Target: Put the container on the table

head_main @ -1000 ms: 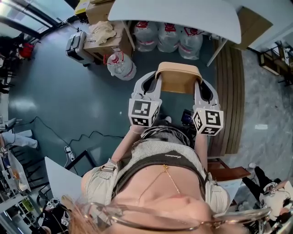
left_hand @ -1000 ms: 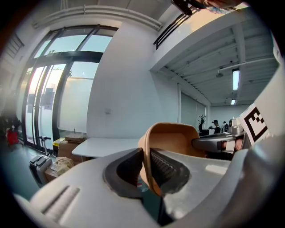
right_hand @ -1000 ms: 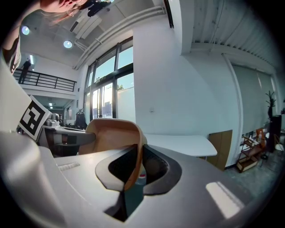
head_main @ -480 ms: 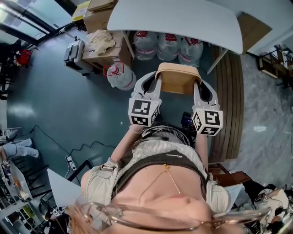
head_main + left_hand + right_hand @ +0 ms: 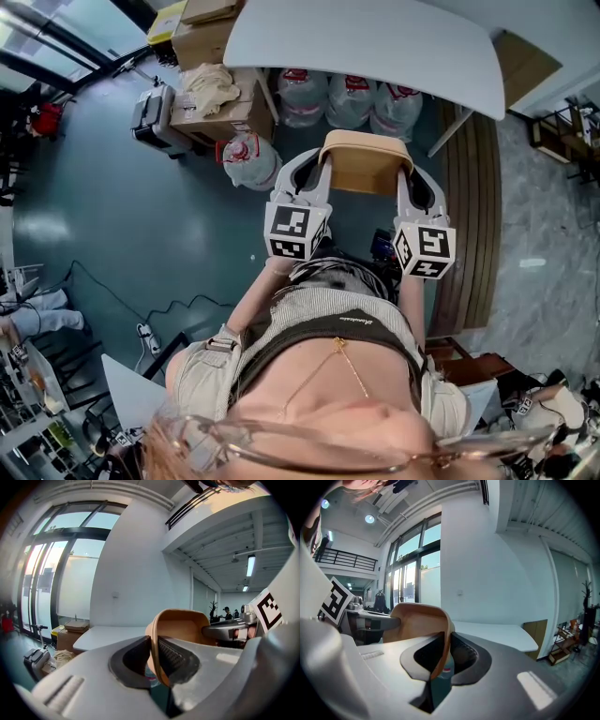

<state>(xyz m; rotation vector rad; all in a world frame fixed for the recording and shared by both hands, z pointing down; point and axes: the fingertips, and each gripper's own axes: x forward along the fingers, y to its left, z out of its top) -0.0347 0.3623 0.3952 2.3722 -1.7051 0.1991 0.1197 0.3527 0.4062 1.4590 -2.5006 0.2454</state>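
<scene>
Container [image 5: 366, 161]: tan, thin-walled, open-topped. Carried in the air between both grippers, in front of the body, short of the near edge of the table [image 5: 375, 37] and not yet over it.

Left gripper [image 5: 153, 660]: pinched onto the container's left wall, ribbed pads on both faces of the wall.

Right gripper [image 5: 443, 656]: pinched likewise onto the right wall, wall edge-on between the pads.

Table: white top, bare along the near side as far as visible, ahead of both grippers.

Beneath the table: a row of large water bottles [image 5: 347, 94]; to the left, a cardboard box [image 5: 220, 108]; dark floor [image 5: 141, 216] all around.

Hazards, as judged:
- Drop to the floor. Cause: release before full clearance of the table edge.
- Knock against the edge. Cause: approach too low, container bottom against the rim of the top.
- Tilt or twist. Cause: uneven height or uneven pull between the two grips.
- Slip or buckle of the thin walls. Cause: narrow pinch at the rim only, no support underneath.
- Overhang and topple. Cause: placement too near the edge.
</scene>
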